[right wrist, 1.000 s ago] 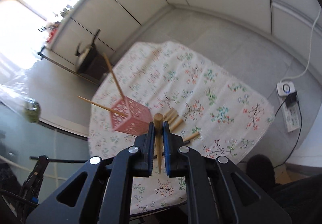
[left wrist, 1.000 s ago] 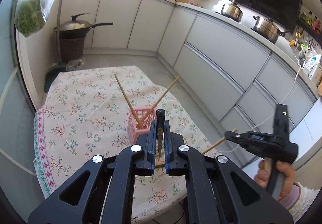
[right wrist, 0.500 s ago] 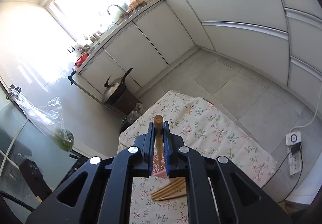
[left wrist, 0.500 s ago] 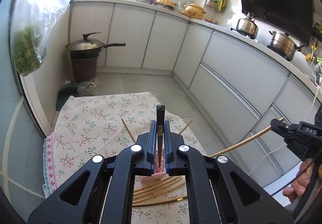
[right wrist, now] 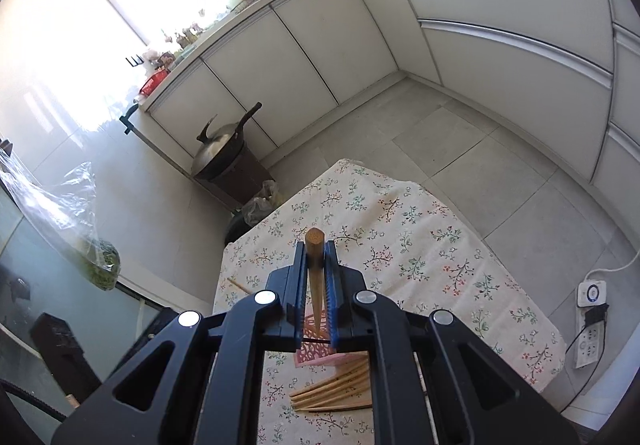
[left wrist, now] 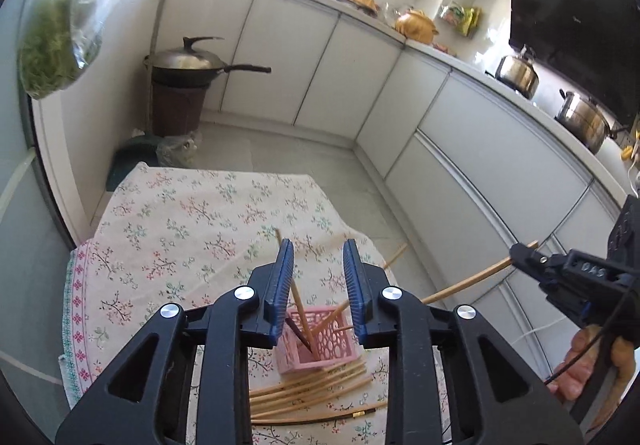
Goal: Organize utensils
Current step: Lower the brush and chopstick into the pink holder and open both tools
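A pink lattice utensil holder stands on the floral tablecloth. It holds two wooden chopsticks and a dark chopstick leaning inside. My left gripper is open above the holder, empty. My right gripper is shut on a wooden chopstick; it shows at the right of the left wrist view, pointing toward the holder. Several loose chopsticks lie beside the holder, also in the right wrist view.
White kitchen cabinets run along the back and right. A wok on a brown bin stands in the corner. A bag of greens hangs at left. A power strip lies on the floor.
My left gripper opened and let the dark chopstick drop into the pink holder. My right gripper stayed shut on its wooden chopstick and shifted slightly.
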Action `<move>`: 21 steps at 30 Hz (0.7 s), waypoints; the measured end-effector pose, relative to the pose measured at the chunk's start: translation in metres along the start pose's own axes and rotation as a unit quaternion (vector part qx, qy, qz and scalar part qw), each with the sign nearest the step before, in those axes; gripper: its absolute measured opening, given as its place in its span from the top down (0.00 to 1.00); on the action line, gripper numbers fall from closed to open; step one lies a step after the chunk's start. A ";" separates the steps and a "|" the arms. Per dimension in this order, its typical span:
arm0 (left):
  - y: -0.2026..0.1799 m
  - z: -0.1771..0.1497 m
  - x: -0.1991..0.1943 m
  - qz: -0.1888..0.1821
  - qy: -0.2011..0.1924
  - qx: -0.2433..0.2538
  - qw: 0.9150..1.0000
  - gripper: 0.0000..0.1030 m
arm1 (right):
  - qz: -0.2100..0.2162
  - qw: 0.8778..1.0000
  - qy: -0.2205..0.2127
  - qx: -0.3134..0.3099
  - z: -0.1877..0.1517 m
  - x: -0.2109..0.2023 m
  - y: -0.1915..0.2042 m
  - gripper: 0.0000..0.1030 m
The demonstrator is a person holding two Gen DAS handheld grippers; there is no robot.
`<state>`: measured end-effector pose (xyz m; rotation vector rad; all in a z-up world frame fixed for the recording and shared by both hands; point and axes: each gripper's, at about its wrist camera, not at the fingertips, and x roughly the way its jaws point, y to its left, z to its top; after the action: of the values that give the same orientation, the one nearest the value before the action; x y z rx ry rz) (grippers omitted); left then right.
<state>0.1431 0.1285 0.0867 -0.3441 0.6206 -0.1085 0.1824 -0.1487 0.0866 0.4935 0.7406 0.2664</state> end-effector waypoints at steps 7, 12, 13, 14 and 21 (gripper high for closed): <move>0.005 0.004 0.000 0.001 -0.001 -0.009 1.000 0.68 | -0.024 0.999 0.017 -0.036 -0.004 0.021 0.020 0.92; -0.002 0.001 0.006 -0.001 0.007 0.000 1.000 0.67 | -0.032 0.998 0.024 -0.048 -0.009 0.047 0.024 0.87; -0.004 0.000 0.005 0.001 0.006 0.005 1.000 0.67 | -0.029 0.998 0.024 -0.046 -0.011 0.048 0.024 0.87; -0.007 0.000 0.005 0.004 0.004 0.008 1.000 0.66 | -0.026 0.998 0.024 -0.045 -0.012 0.048 0.026 0.87; -0.015 -0.003 0.001 0.019 -0.009 0.020 1.000 0.59 | -0.032 0.995 -0.002 -0.091 -0.023 0.034 0.042 0.86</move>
<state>0.1427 0.1131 0.0891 -0.2948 0.6056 -0.0802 0.1881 -0.0919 0.0737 0.2962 0.7196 0.2710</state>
